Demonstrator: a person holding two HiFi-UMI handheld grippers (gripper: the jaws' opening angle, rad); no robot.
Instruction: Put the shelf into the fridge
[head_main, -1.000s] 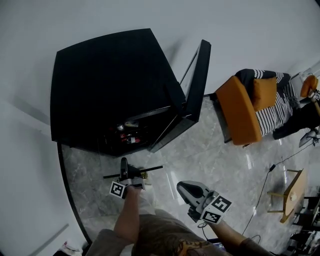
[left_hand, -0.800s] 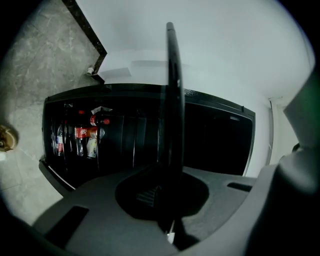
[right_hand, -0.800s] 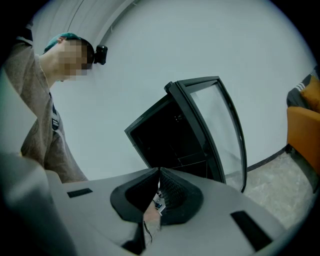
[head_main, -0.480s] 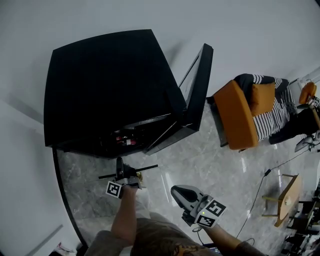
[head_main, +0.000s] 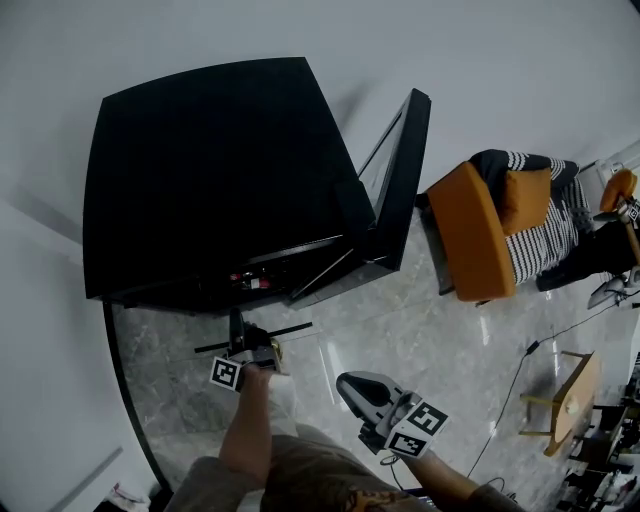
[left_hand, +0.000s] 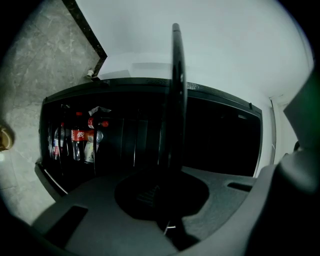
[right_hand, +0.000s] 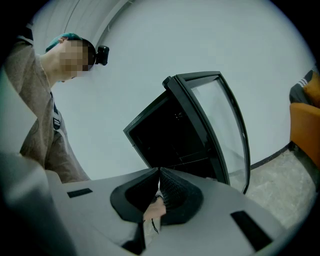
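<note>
The black fridge (head_main: 215, 170) stands against the wall with its glass door (head_main: 400, 175) swung open. Bottles (head_main: 250, 282) show low inside it. My left gripper (head_main: 238, 342) is shut on the thin black shelf (head_main: 270, 332), held just in front of the opening. In the left gripper view the shelf (left_hand: 176, 85) shows edge-on, rising from the left gripper (left_hand: 167, 175) in front of the fridge (left_hand: 150, 135) and its bottles (left_hand: 75, 140). My right gripper (head_main: 348, 381) hangs lower right, shut and empty. The right gripper (right_hand: 159, 173) points at the fridge (right_hand: 170, 135) and its door (right_hand: 227, 125).
An orange armchair (head_main: 475, 235) with a striped blanket (head_main: 545, 205) stands right of the door. A small wooden table (head_main: 565, 400) and a floor cable (head_main: 512, 385) lie at the far right. A black skirting strip (head_main: 122, 385) edges the marble floor (head_main: 400, 320) on the left.
The left gripper with the shelf has edged a little closer to the fridge opening. The right gripper has drifted slightly left and stays shut.
</note>
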